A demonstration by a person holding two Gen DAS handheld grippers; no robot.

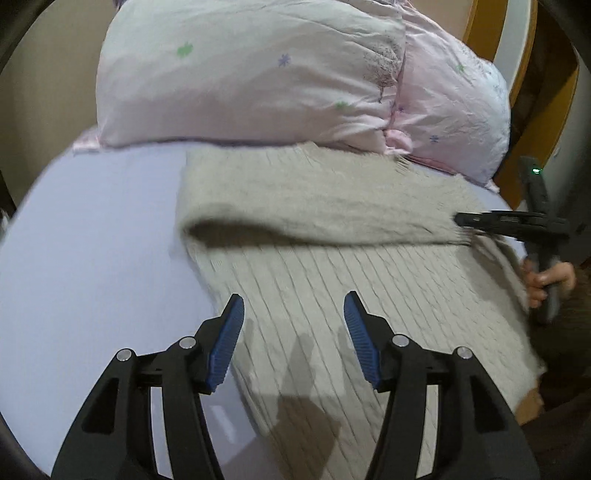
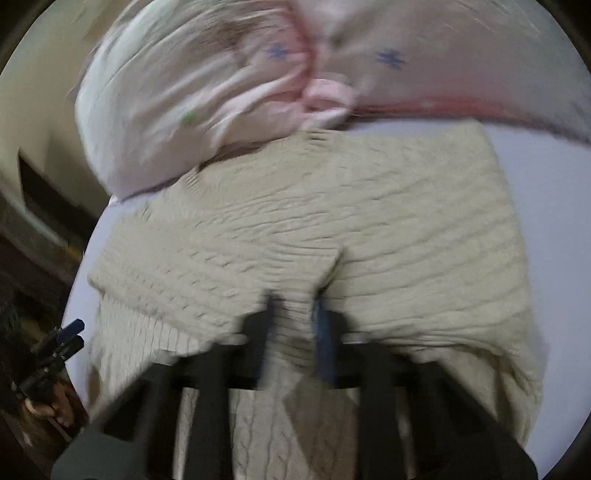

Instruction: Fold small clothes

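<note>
A beige cable-knit sweater (image 1: 332, 288) lies on the lilac bed sheet (image 1: 92, 240), its far part folded over toward me. My left gripper (image 1: 293, 306) is open and empty, hovering just above the sweater's near left edge. My right gripper (image 2: 295, 306) is shut on a pinch of the sweater (image 2: 332, 229) and lifts that fold off the bed; the view is blurred. The right gripper also shows in the left wrist view (image 1: 461, 219), holding the folded layer's right end. The left gripper shows at the lower left of the right wrist view (image 2: 70, 334).
Two pale pink pillows (image 1: 251, 74) with small flower prints lie against the far edge of the sweater. A wooden headboard (image 1: 484, 26) stands behind them at the right. Bare lilac sheet lies left of the sweater.
</note>
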